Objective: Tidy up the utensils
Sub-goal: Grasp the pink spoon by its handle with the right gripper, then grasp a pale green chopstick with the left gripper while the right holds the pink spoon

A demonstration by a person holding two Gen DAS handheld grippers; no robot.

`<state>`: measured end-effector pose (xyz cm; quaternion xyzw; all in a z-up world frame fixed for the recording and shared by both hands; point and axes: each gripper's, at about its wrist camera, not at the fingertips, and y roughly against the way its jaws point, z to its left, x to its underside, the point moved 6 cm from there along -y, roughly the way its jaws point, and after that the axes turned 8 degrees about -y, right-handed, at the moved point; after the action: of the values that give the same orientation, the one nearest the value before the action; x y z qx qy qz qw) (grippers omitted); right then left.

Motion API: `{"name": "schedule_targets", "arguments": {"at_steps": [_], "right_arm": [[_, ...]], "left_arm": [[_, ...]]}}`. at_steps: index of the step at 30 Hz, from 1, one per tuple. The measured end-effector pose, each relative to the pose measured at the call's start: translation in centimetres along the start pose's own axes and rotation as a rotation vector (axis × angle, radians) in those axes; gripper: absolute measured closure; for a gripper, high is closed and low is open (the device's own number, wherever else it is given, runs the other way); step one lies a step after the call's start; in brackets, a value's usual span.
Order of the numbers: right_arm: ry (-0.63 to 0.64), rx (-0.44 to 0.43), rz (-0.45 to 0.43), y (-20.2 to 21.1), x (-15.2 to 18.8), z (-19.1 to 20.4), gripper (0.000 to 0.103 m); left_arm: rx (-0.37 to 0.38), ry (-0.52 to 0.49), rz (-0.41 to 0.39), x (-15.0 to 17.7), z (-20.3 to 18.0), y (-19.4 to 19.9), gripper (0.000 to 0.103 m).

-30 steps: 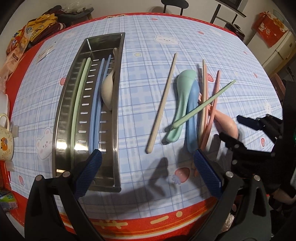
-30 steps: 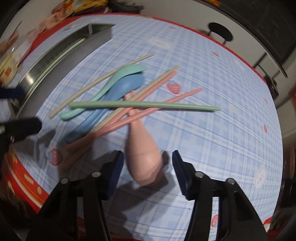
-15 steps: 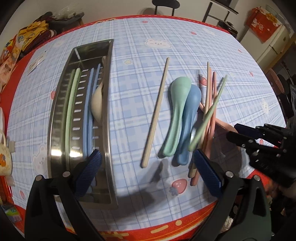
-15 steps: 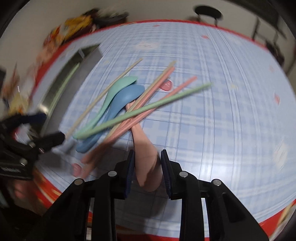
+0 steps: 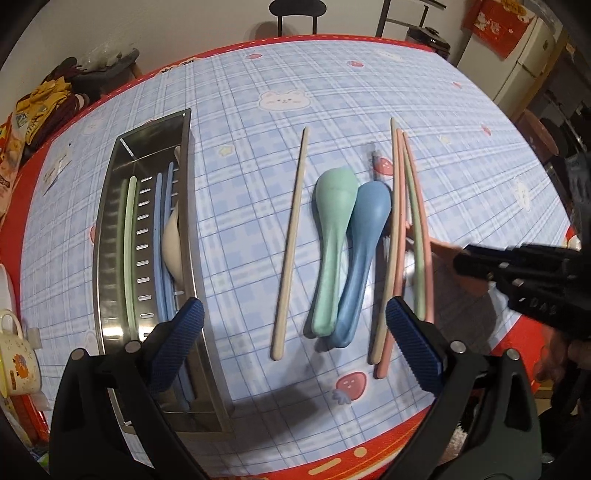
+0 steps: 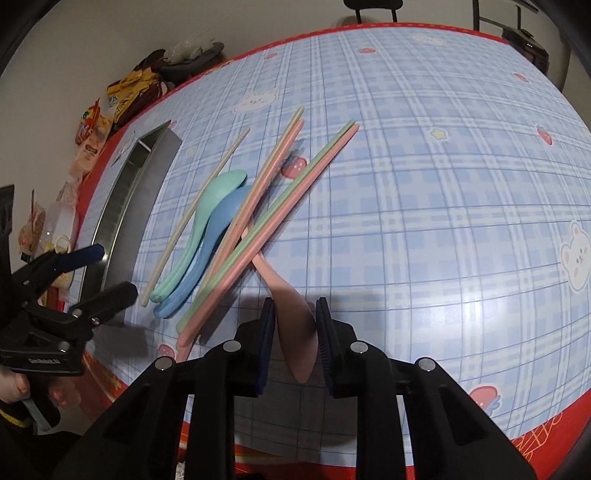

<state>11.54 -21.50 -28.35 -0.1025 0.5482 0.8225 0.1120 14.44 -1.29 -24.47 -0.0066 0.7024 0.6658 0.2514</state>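
My right gripper [image 6: 295,328] has its jaws closing, and the pads press on the bowl of the pink spoon [image 6: 291,314]. The spoon's handle runs under a bundle of pink, cream and green chopsticks [image 6: 258,236]. A green spoon [image 5: 332,229] and a blue spoon [image 5: 364,251] lie side by side beside a single cream chopstick [image 5: 291,240]. The steel tray [image 5: 110,236] at the left holds a green chopstick [image 5: 129,236], blue chopsticks [image 5: 159,236] and a cream spoon [image 5: 173,247]. My left gripper [image 5: 293,321] hangs open above the table near its front edge, with nothing gripped.
A cream mug [image 5: 14,350] stands at the left edge beside the tray. Snack packets [image 6: 99,122] and dark bags crowd the table's far left corner. The red table edge [image 5: 332,458] runs just below my left gripper. A black chair [image 5: 297,14] stands beyond the table.
My right gripper closed from wide open onto the pink spoon's bowl. The green chopstick swung from lying across the pile to lying along the pink ones. My left gripper shifted slightly.
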Motion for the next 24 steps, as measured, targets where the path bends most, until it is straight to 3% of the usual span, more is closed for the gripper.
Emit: {"name": "schedule_targets", "arguments": {"at_steps": [9,14,16,20,24], "right_arm": [[0.101,0.055,0.005,-1.5,-0.4,1.4,0.081],[0.174,0.073,0.002,-2.2,-0.8,2.3,0.081],[0.182,0.059,0.007,-2.3,-0.6,2.5,0.086],[0.178,0.048,0.0,-2.4,-0.5,2.6,0.087],[0.168,0.037,0.001,-2.3,-0.4,2.4,0.088]], "left_arm": [[0.053,0.061,-0.016,-0.2,0.9,0.4,0.01],[0.137,0.064,-0.003,-0.2,0.2,0.3,0.041],[0.193,0.046,-0.006,-0.3,-0.7,0.5,0.053],[0.313,0.025,0.013,-0.7,-2.5,0.1,0.081],[0.405,0.008,0.008,-2.1,-4.0,-0.3,0.093]]}}
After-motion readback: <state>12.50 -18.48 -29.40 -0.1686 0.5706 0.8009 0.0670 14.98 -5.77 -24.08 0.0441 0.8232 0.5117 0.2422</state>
